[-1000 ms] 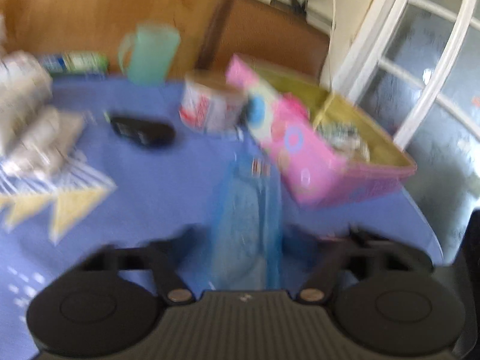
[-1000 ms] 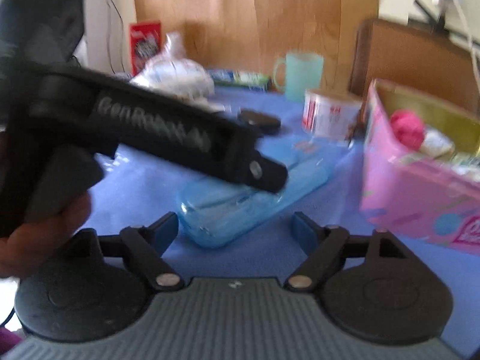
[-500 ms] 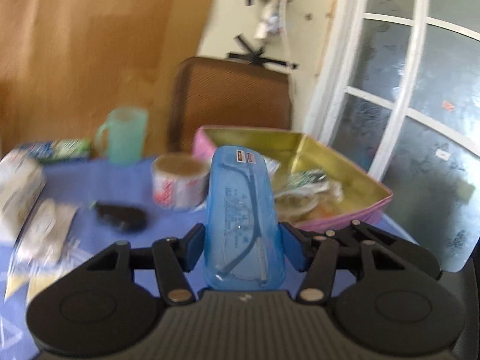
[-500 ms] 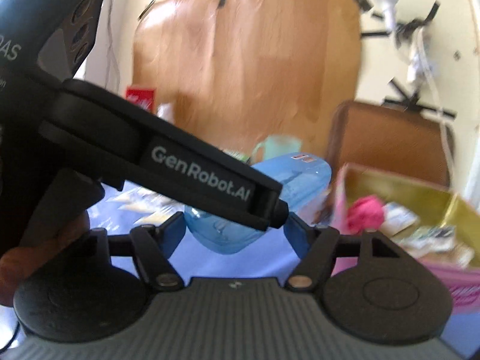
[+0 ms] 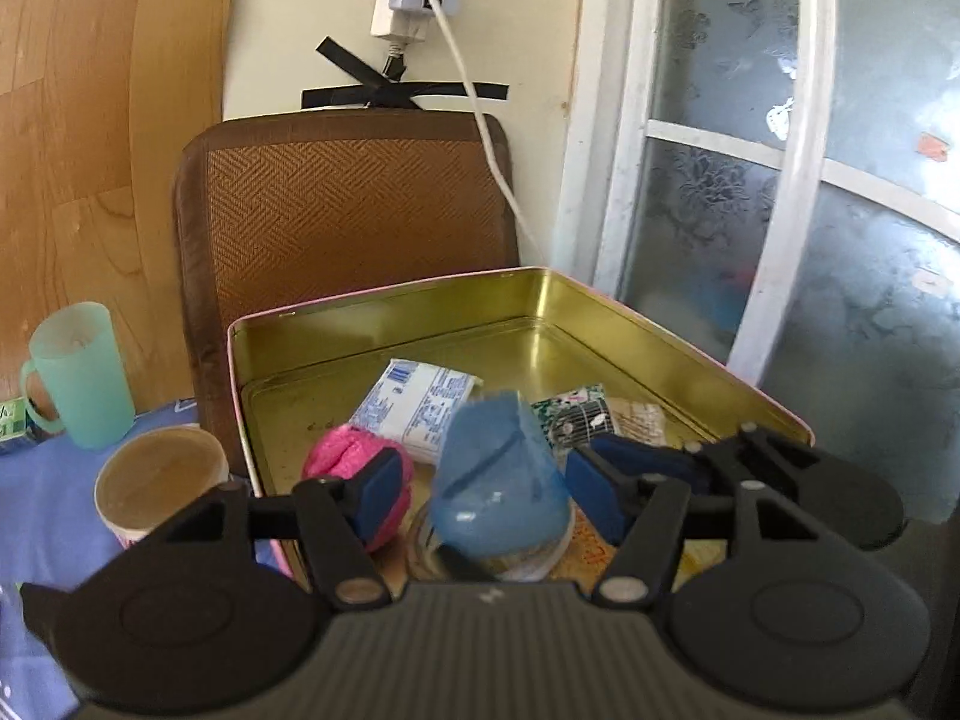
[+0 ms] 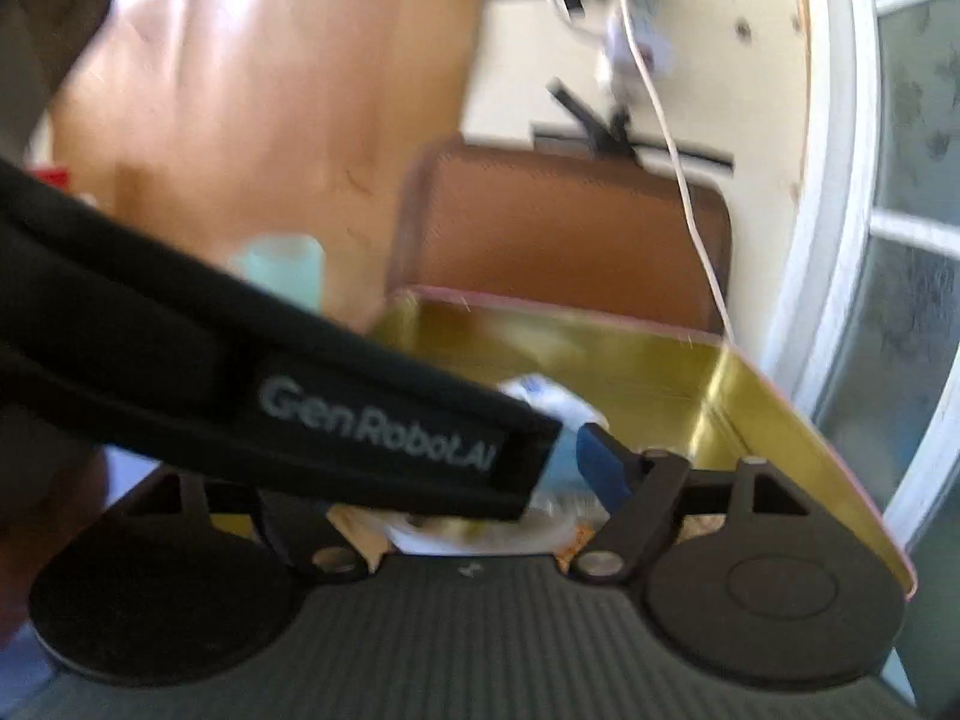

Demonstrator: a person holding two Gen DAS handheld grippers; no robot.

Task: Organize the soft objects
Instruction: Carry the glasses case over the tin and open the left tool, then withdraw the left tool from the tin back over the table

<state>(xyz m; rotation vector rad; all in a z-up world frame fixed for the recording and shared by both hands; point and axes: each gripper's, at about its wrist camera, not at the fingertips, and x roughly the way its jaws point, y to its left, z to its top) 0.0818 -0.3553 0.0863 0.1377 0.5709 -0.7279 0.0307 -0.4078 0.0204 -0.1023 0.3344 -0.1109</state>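
A translucent blue glasses case (image 5: 498, 480) stands tilted and blurred between the pads of my left gripper (image 5: 486, 498), over the gold inside of the pink tin (image 5: 384, 294). The left jaws are opening, and a gap shows between the left pad and the case. In the tin lie a pink soft ball (image 5: 342, 462), a white-and-blue packet (image 5: 420, 402) and a green patterned packet (image 5: 576, 414). My right gripper (image 6: 444, 480) hovers at the tin (image 6: 540, 306), its jaws opening and gripping nothing. The left gripper's black body (image 6: 384, 420) crosses in front and hides its left finger.
A mint cup (image 5: 78, 378) and a roll of tape (image 5: 162, 480) stand on the blue cloth (image 5: 48, 510) left of the tin. Behind are a brown chair back (image 5: 348, 210), a hanging white cable (image 5: 480, 138) and a frosted glass door (image 5: 810, 210).
The blue case went from lying on the cloth to being lifted by the left gripper and carried over the tin. Both grippers moved toward the tin. The left pads have now spread off the case.
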